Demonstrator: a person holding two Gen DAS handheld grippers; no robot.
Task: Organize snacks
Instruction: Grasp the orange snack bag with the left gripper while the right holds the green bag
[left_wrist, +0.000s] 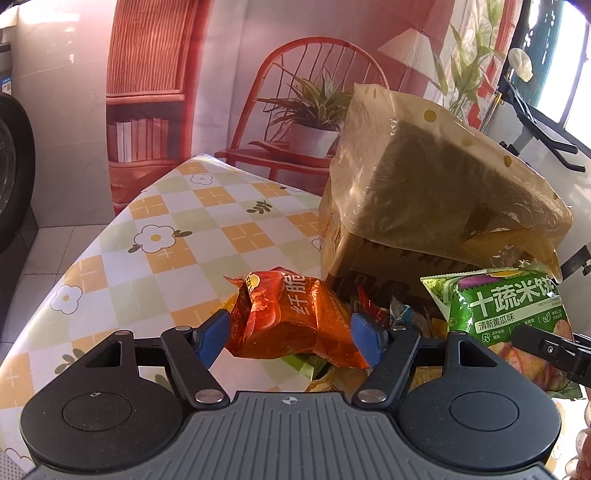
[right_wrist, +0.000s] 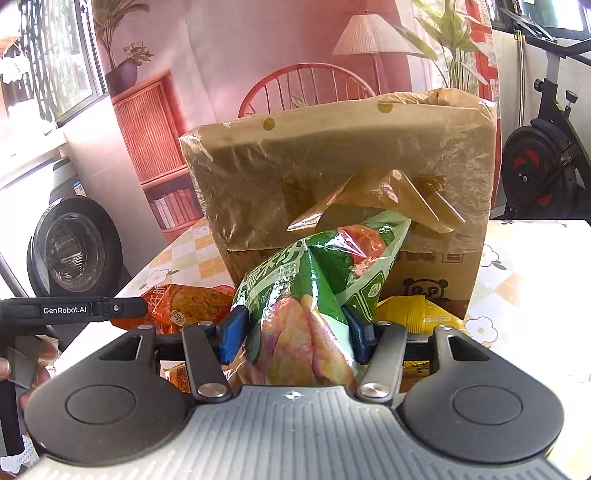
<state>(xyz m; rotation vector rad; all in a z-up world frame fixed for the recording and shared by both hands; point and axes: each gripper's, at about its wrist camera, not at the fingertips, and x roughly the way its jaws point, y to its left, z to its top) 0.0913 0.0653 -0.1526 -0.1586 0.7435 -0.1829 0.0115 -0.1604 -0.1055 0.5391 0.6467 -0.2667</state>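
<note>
Blue pads of the right gripper (right_wrist: 293, 334) are clamped on the green rice-cracker bag (right_wrist: 314, 295), lifted off the snack pile. Left gripper (left_wrist: 290, 338) pinches the orange chip bag (left_wrist: 291, 317) near the table's (left_wrist: 177, 229) middle. Looks like pickup's done; next, probably both go up into the plastic-lined cardboard box (right_wrist: 343, 177) behind.

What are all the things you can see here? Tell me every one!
orange snack bag: one, orange-red, on the table between the left gripper's blue pads
green snack bag: one, green, squeezed between the right gripper's pads
yellow snack packet: one, yellow, at the box's foot
cardboard box: one, brown, on the table, topped by a dotted tan plastic bag
table: one, orange, green and white check with flowers
left gripper: black, blue pads
right gripper: black, blue pads
</note>
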